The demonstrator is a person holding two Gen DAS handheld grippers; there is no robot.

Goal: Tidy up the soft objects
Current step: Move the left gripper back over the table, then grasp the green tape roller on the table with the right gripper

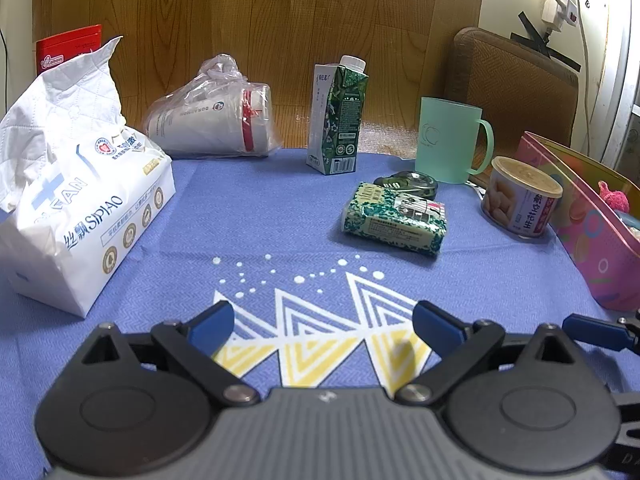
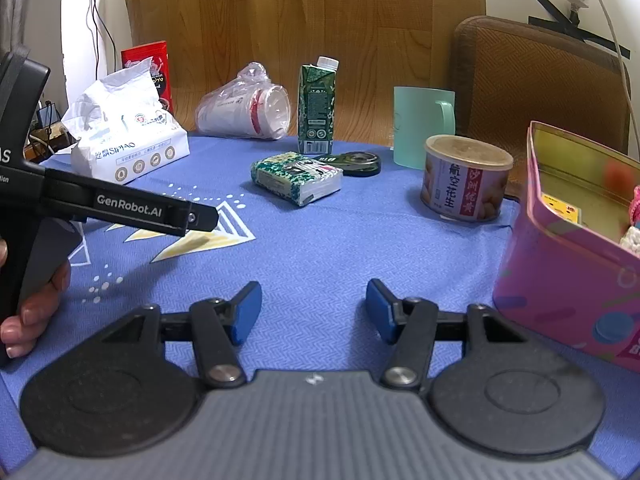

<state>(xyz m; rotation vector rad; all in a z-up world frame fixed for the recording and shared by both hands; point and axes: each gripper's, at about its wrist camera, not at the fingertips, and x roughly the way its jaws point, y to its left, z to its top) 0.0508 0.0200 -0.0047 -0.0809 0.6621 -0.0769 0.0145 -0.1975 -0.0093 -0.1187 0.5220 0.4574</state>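
Small green tissue pack (image 1: 394, 220) lying flat mid-bench on the blue cloth (image 1: 260, 208), just in front of a dark round tin (image 1: 412, 184), well apart from both tongs. Prob. next soft item to sort. Big white tissue bag (image 1: 76, 200) at bench's left edge, top sheet pulled up, also soft, also untouched. Pink box (image 2: 560, 264) at right edge, open top, pink knitted thing (image 1: 614, 200) already inside, so likely the drop spot for soft stuff. Rigid items parked along the back: bagged cups (image 1: 212, 116) on their side, green carton (image 1: 338, 120) upright, mint mug (image 1: 450, 140), peanut can (image 1: 520, 196) near the box; prob. not part of the sort.

Left tongs (image 1: 322, 328) spread wide, nothing between, low over cloth's triangle print, aimed toward the small pack. Right tongs (image 2: 314, 310) apart too, narrower gap, empty, just beside the box's near wall. Hand (image 2: 32, 312) gripping left tool's handle, seen in right view.

Judgement: both hovering pre-reach; pack's soft wrap should squash under a pinch, so wide gap on left suits it.
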